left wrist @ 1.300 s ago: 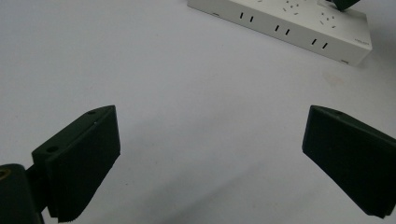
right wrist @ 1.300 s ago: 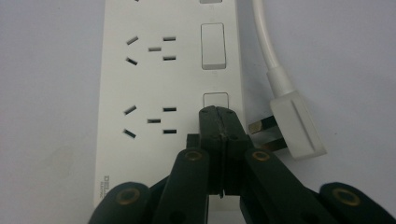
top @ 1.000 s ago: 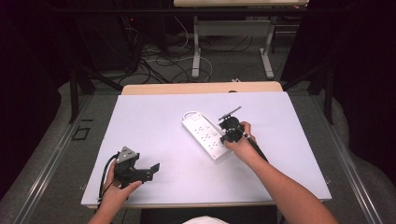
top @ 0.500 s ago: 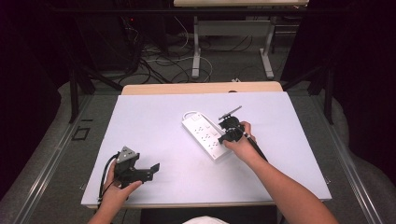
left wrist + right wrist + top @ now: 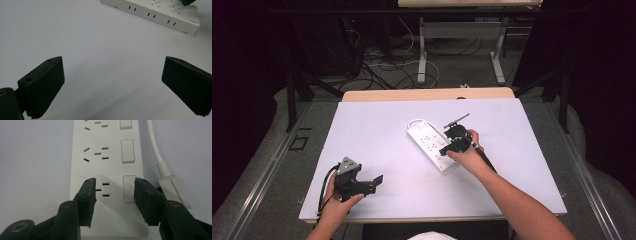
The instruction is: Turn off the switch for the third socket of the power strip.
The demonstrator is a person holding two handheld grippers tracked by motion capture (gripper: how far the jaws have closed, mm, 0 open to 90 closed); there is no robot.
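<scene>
Change since earlier frames: almost nothing has moved; both hands and the power strip sit where they were a second ago.
Power strip: a white power strip lies flat near the middle of the white table, angled so one end points toward the far left and the other toward the person. In the right gripper view its sockets and rectangular switches run away from the camera.
Cord: a white cord runs along the strip's right side in the right gripper view and meets the strip just beside the right jaw.
Right gripper: the right gripper hovers over the near half of the strip, held in the right hand. Its jaws stand partly apart over one socket and its switch, with nothing between them. Whether they touch the strip, I cannot tell.
Left gripper: the left gripper rests low over bare table at the near left, well apart from the strip, held in the left hand. Its jaws are spread wide and grip nothing.
Surroundings: cables lie on the floor beyond the table.
</scene>
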